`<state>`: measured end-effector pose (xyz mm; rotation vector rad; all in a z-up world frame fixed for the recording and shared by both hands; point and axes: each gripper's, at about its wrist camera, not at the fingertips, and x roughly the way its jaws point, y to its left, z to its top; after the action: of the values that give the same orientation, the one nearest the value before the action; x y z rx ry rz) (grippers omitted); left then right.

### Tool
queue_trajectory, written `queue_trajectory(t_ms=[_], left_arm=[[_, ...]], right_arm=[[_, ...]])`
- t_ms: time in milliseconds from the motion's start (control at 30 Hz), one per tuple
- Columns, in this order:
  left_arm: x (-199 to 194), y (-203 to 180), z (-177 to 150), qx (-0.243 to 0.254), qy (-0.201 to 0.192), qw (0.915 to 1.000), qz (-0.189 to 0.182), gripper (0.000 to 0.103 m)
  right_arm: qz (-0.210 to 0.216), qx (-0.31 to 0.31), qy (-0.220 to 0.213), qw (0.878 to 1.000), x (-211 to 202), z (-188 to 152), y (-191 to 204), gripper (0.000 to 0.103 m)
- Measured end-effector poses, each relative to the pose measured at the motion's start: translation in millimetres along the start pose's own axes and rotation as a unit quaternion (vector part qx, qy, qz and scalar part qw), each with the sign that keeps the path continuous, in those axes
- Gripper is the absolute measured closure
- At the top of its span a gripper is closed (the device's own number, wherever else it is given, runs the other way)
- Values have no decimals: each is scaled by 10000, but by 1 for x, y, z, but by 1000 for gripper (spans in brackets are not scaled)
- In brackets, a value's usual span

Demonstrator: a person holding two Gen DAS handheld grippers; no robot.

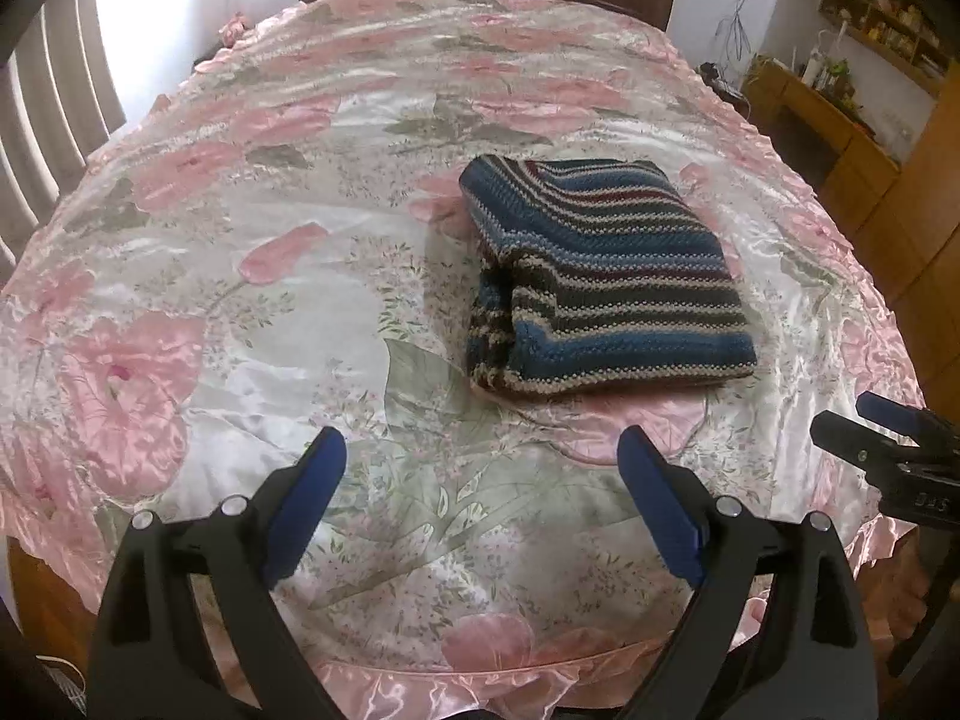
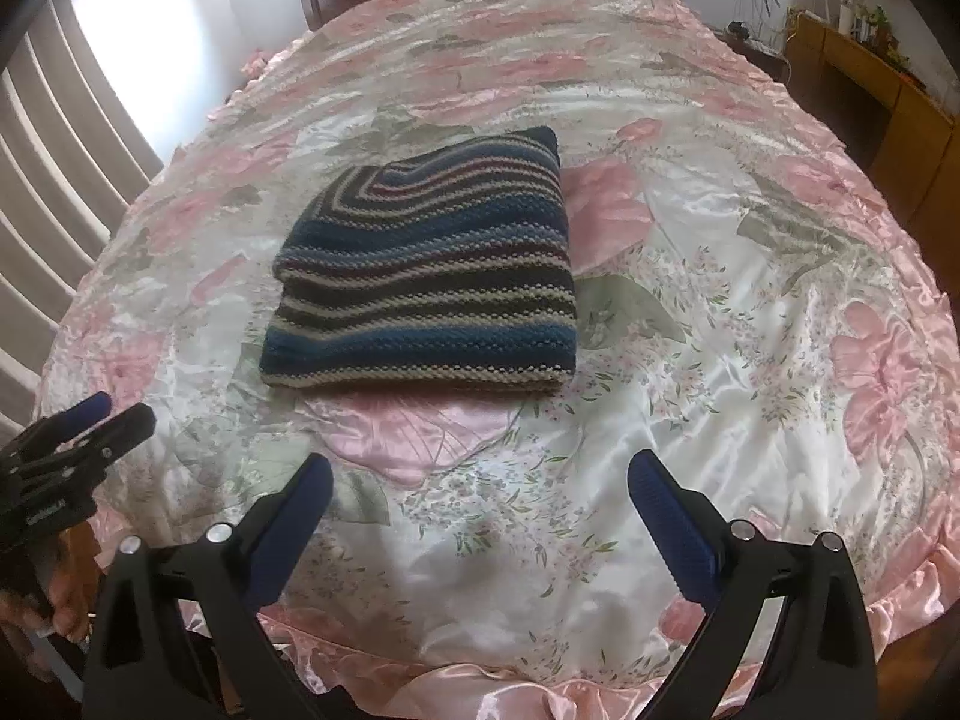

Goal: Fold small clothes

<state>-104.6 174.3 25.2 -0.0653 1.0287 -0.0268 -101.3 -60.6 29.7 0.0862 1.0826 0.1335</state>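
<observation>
Spreading wide over bare bedspread [image 1: 198, 276], the left claw [image 1: 483, 456] is held apart with nothing pinched, and the right claw [image 2: 480, 477] is likewise parted and empty. Ahead of both, well clear of the fingertips, the striped sweater [image 2: 426, 276] is laid as a compact folded bundle, so the fold is judged finished and the claws drawn back.

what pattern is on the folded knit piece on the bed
Horizontal stripes in blue, dark, cream and maroon on the folded knit; clearest in the right wrist view.
</observation>
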Motion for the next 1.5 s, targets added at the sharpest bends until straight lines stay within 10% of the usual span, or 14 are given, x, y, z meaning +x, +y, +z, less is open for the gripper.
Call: queue_trajectory(t_ms=[1500], left_arm=[[27, -4, -7, 280, 188, 9986, 410, 11]], right_arm=[[-525, -93, -146, 9985, 14, 5, 5, 4]])
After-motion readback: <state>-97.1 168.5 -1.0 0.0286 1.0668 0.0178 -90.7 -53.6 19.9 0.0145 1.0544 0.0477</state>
